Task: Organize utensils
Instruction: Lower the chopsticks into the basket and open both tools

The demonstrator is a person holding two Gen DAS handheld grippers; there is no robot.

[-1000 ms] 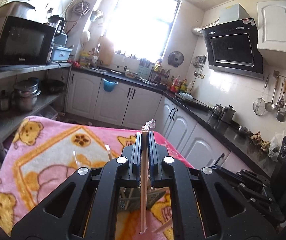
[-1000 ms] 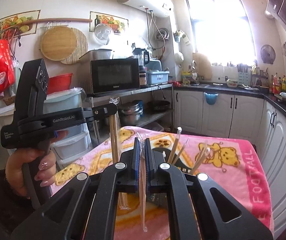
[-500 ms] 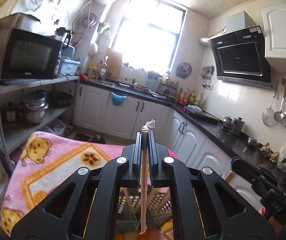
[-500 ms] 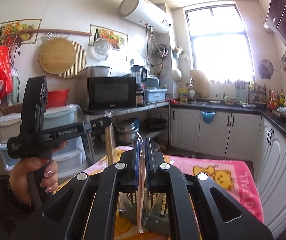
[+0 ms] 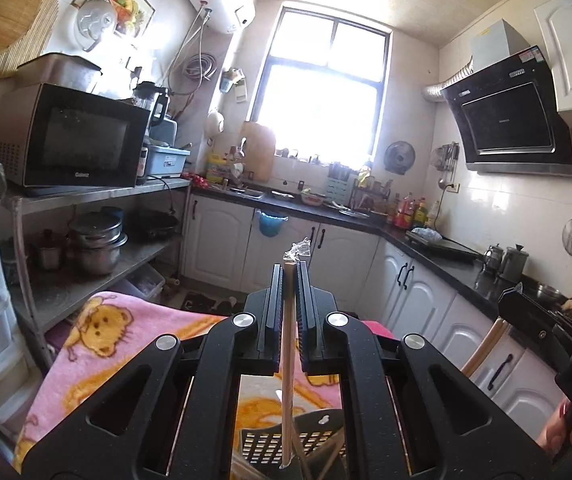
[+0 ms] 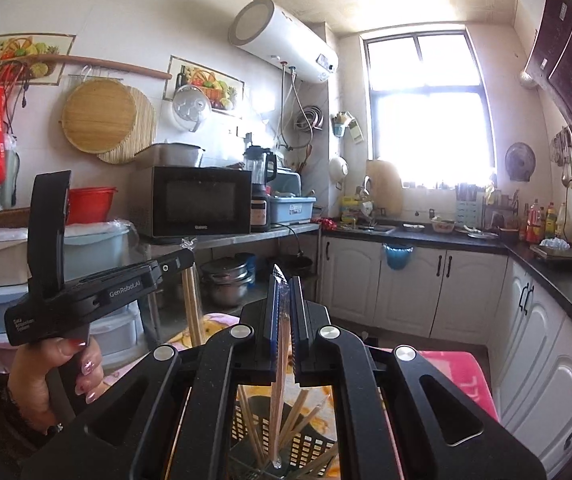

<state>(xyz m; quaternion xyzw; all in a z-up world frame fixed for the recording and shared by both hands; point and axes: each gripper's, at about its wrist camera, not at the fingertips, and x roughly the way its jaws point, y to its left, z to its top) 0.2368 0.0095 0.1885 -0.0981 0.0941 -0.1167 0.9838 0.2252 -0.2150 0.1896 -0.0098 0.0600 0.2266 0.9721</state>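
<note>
My left gripper (image 5: pixel 289 276) is shut on a wrapped pair of wooden chopsticks (image 5: pixel 288 392) that hangs down over a black perforated utensil holder (image 5: pixel 286 446). My right gripper (image 6: pixel 283 288) is shut on another wrapped pair of chopsticks (image 6: pixel 278 400), its lower end inside the black holder (image 6: pixel 306 450), where several chopsticks (image 6: pixel 298 416) stand. The left gripper also shows in the right wrist view (image 6: pixel 183 258), held by a hand, with its chopsticks (image 6: pixel 191 308) hanging down.
The holder stands on a table under a pink cartoon blanket (image 5: pixel 97 344). A steel shelf with a microwave (image 5: pixel 73 140) and pots (image 5: pixel 93 246) is on the left. White cabinets and a black counter (image 6: pixel 418 236) run along the back and right.
Both grippers have lifted and tilted upward, so less of the table shows. The chopsticks stay gripped in each and now hang over the holder.
</note>
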